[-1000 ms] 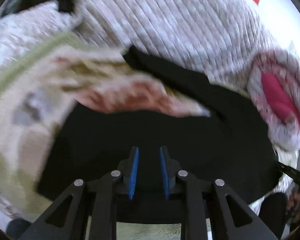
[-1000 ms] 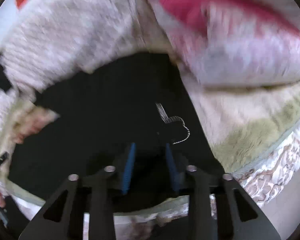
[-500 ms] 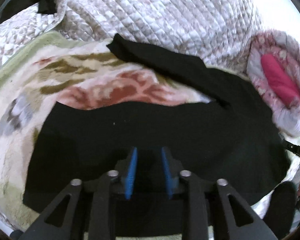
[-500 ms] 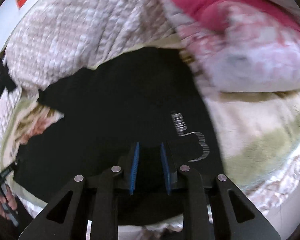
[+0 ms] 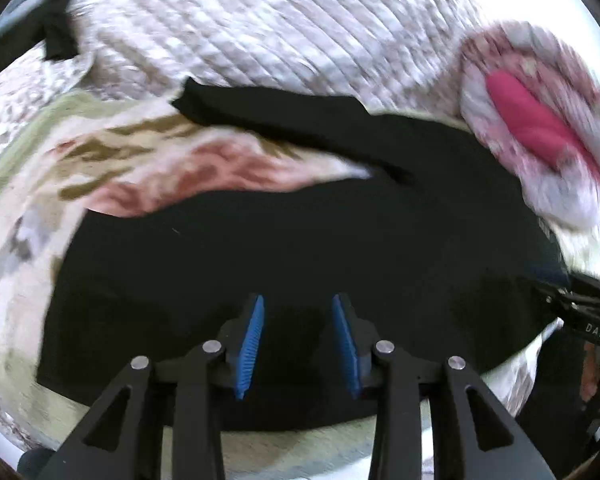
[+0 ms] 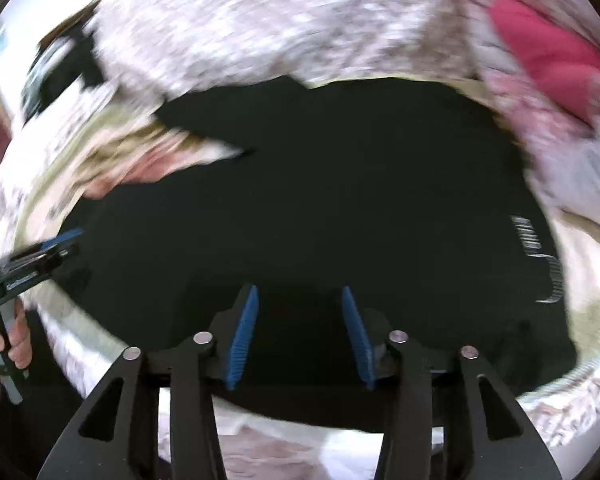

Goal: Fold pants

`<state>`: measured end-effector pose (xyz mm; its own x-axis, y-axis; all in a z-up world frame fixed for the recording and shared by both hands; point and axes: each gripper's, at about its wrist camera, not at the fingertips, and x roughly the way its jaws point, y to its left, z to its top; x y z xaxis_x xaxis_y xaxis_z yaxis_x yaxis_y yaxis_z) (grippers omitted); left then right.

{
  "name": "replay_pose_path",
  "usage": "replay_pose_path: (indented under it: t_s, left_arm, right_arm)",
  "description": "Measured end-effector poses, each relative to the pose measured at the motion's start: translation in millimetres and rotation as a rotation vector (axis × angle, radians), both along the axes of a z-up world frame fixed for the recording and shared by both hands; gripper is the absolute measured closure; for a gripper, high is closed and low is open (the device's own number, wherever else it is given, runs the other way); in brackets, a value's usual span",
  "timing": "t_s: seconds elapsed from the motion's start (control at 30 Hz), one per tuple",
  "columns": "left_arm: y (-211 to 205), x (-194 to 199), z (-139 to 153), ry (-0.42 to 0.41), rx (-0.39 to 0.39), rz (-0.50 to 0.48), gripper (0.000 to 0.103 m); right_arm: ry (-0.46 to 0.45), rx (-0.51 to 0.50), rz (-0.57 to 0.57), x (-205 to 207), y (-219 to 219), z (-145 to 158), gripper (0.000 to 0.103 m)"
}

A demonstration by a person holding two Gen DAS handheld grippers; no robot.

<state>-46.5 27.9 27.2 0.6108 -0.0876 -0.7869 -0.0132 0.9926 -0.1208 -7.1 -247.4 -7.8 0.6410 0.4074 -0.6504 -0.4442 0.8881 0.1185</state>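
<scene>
Left gripper (image 5: 298, 344): jaws are opening, blue pads standing apart over black cloth, pinching nothing.
Pants (image 5: 300, 248): black, lying spread on the patterned blanket (image 5: 28, 216), one leg (image 5: 268, 116) stretching away toward the quilt (image 5: 260, 20).
Progress: a first fold is seemingly laid; that leg is still waiting to be brought in.
Right gripper (image 6: 300, 336): jaws are opening wider, nothing clamped between them.
Containers: none showing.
</scene>
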Motion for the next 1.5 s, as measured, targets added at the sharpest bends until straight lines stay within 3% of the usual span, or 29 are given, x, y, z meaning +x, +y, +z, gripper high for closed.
replay_pose_path:
  t_s: [0.07,0.23,0.47,0.67,0.9,1.03,1.23,1.5]
  left_arm:
    - [-7,0,-10,0.038,-0.002,-0.018,0.064]
    - [-19,-12,-13,0.034,0.046,-0.039,0.059]
    - [-12,-3,-2,0.024,0.050,-0.001,0.059]
    - [-10,16,-15,0.036,0.086,0.001,0.057]
    - [4,37,1,0.021,0.087,0.003,0.057]
    - [24,69,16,0.001,0.082,-0.007,0.056]
    - [52,147,38,-0.054,0.104,-0.026,0.046]
    - [53,266,31,-0.061,0.128,-0.111,0.035]
  right_arm:
    - [0.008,-0.021,0.033,-3,11,-7,0.057]
    - [0.002,-0.118,0.060,-10,20,-19,0.050]
    - [-0.053,-0.095,0.037,-14,13,-3,0.050]
    - [0.007,-0.106,0.008,9,11,-17,0.050]
    - [-0.032,-0.073,-0.006,27,0,9,0.050]
    - [-0.040,-0.053,0.001,60,-11,28,0.050]
    - [-0.074,-0.076,0.024,134,-24,56,0.041]
    - [-0.086,-0.131,0.081,233,-27,69,0.040]
